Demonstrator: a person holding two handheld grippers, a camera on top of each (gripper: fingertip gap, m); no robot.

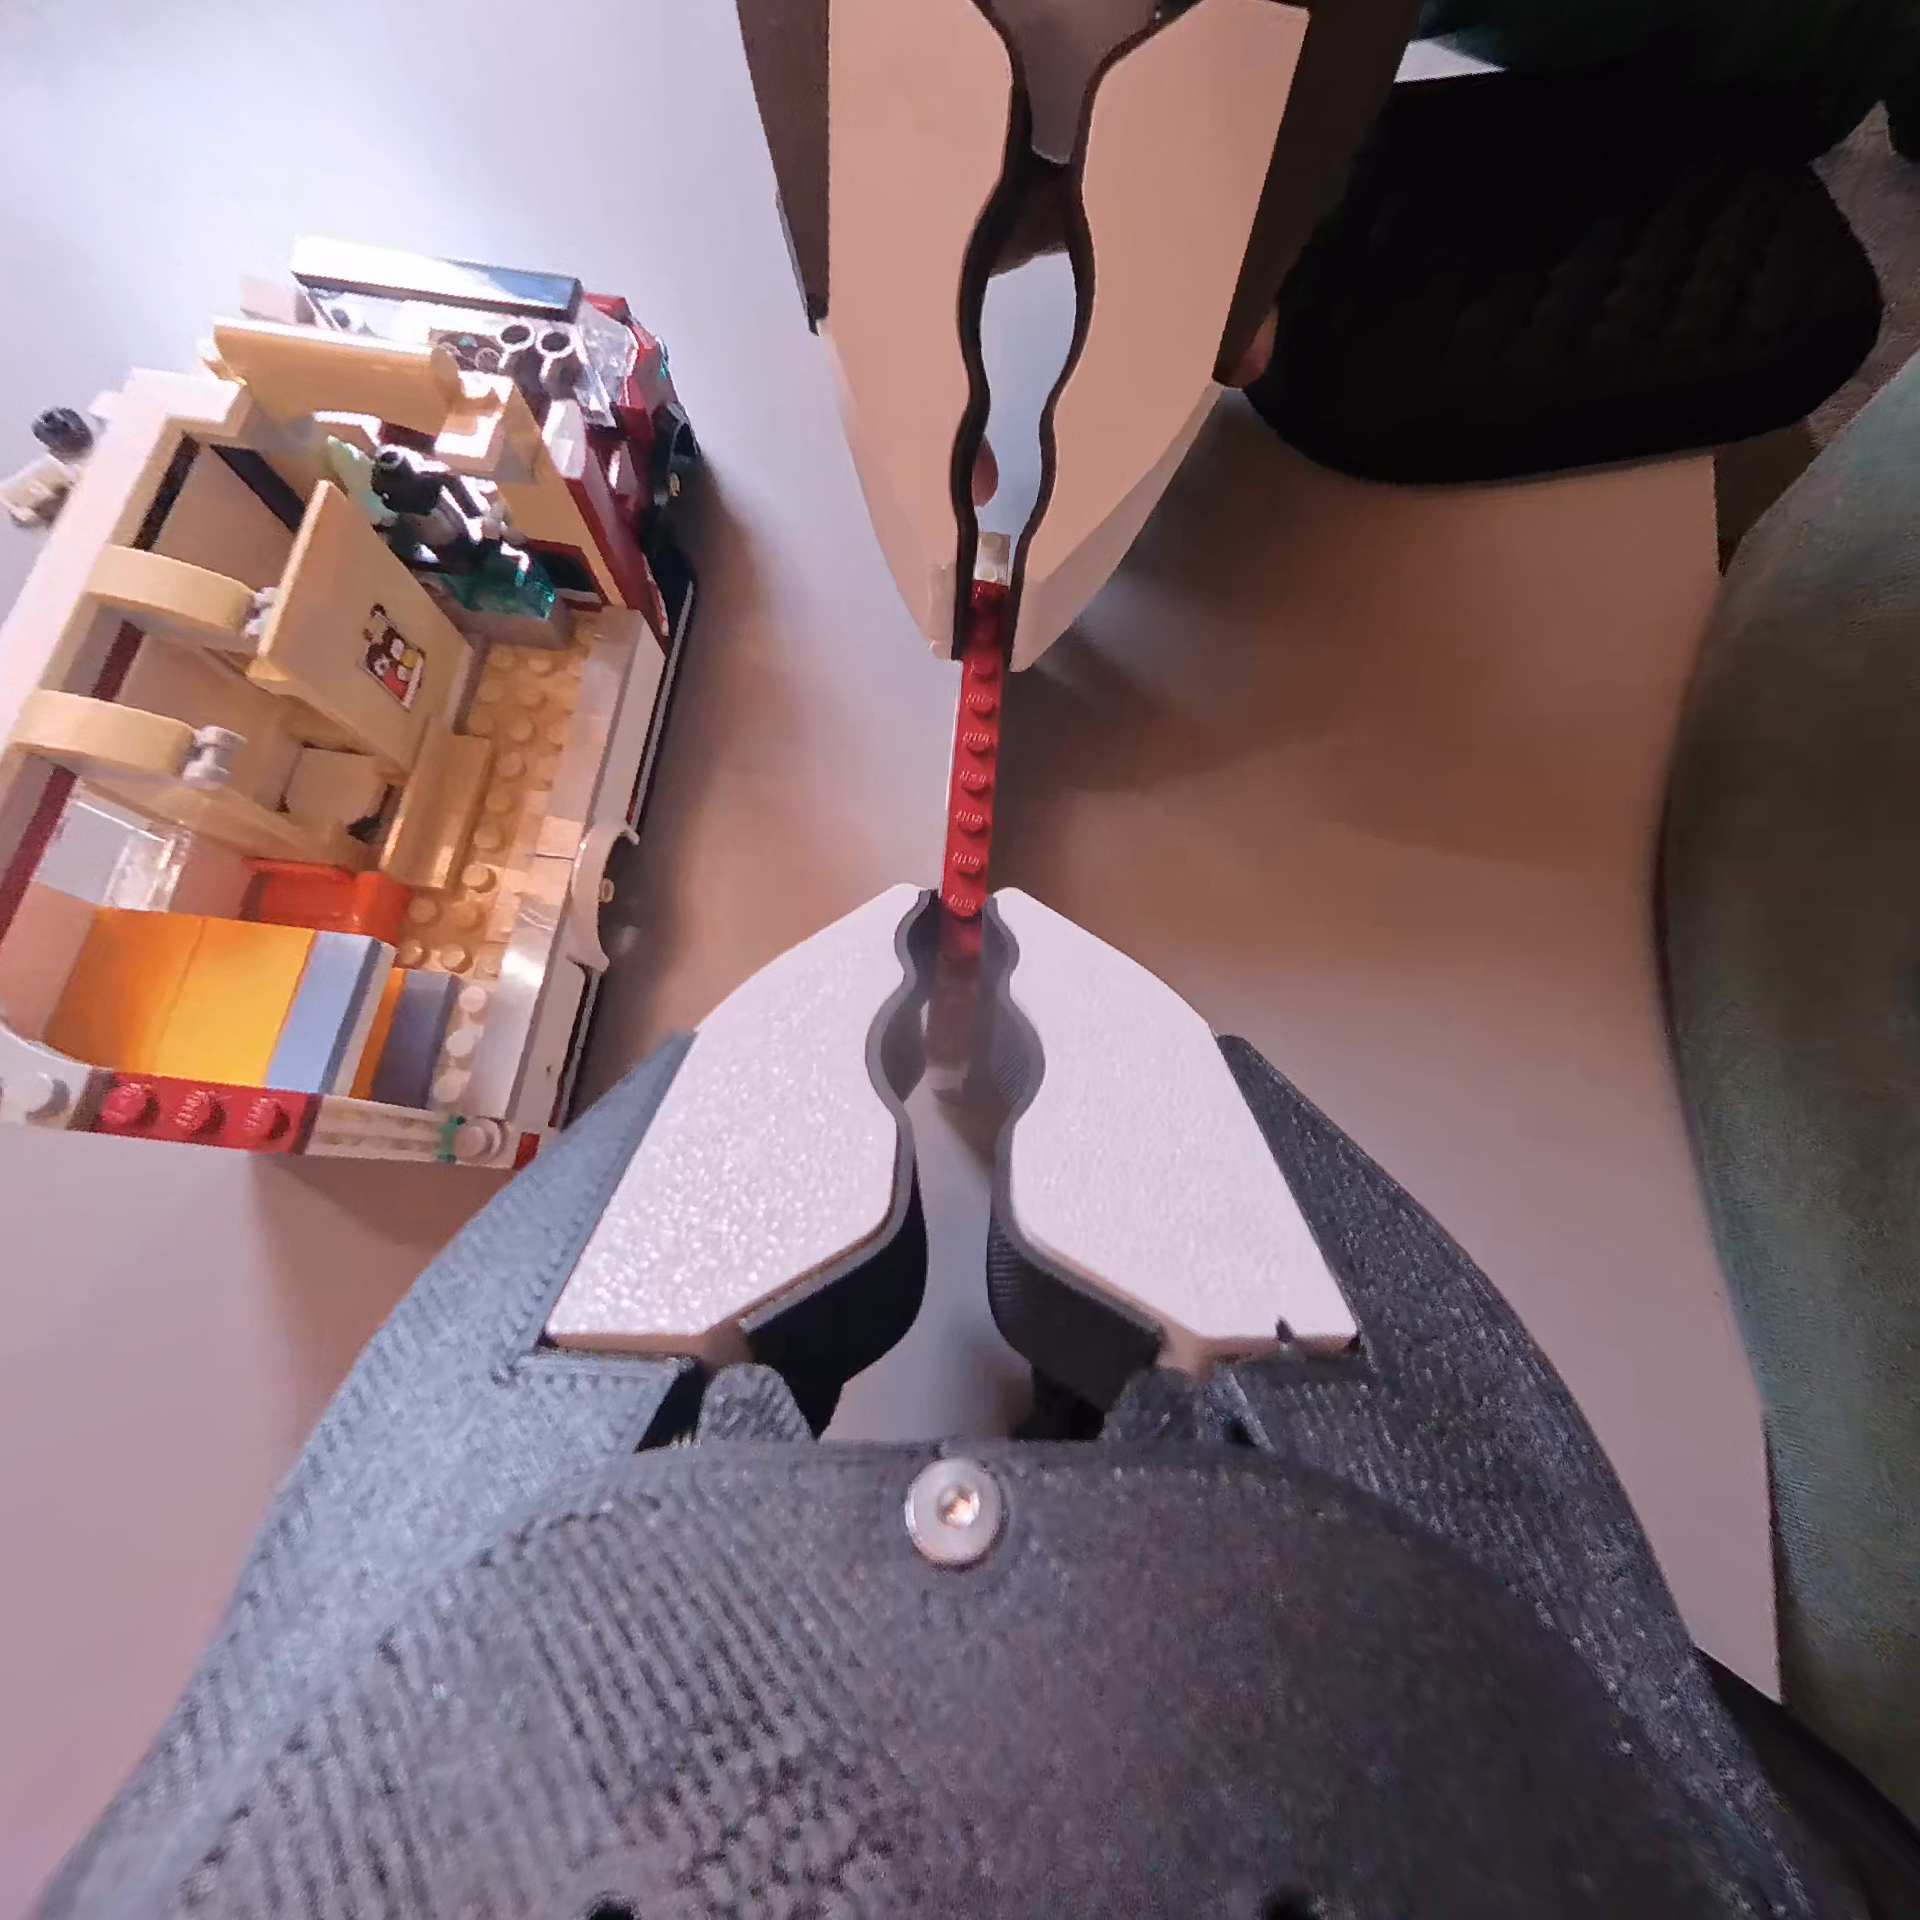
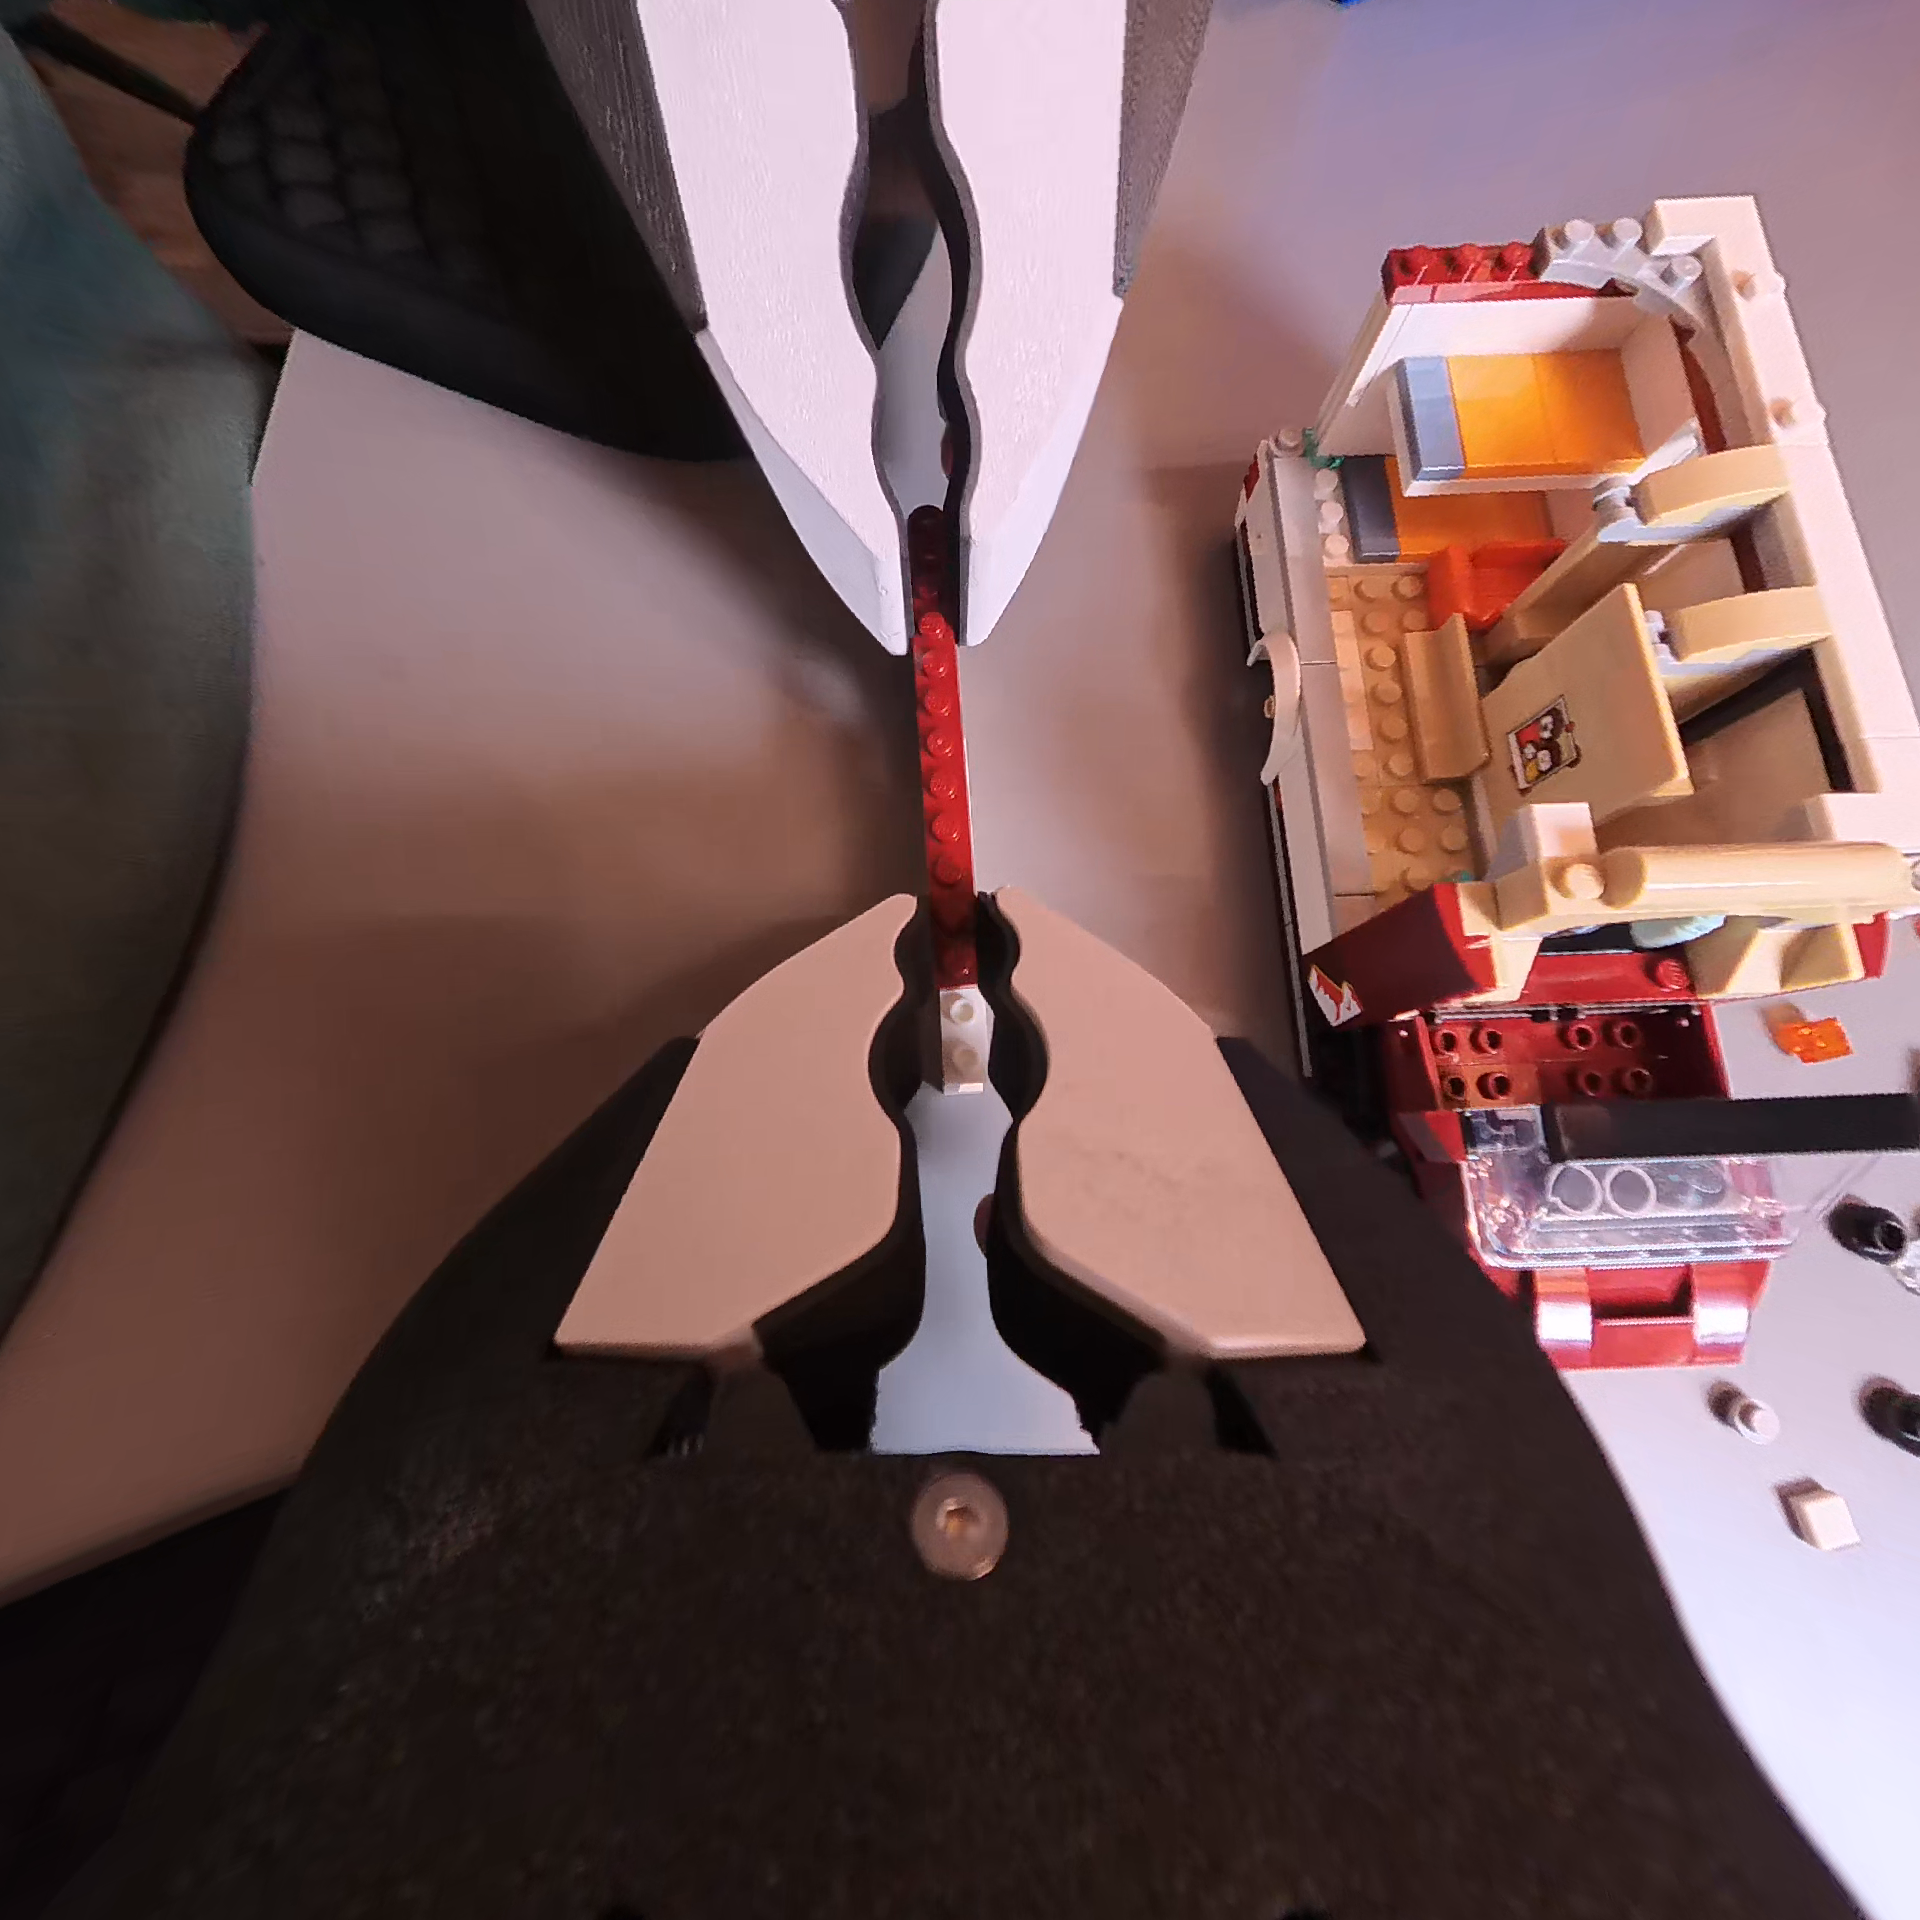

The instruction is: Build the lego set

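left gripper (image 1: pixel 961 899) pinches long studded red strip (image 1: pixel 971 769).

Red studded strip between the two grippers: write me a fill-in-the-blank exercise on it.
1. The long studded strip held between the grippers is ____.
2. Each end of the strip sits between a gripper's ____.
3. In the right wrist view, the strip's near end carries a small ____ piece.
4. The brick-built model stands on the ____.

Missing: red; jaws; white; table

Your left hand-held gripper (image 1: pixel 956 904) has a bumpy grey body, two white fingers (image 1: pixel 769 1132) with wavy dark edges, and one shiny screw (image 1: pixel 956 1522). Your right hand-held gripper (image 2: pixel 956 904) looks black.
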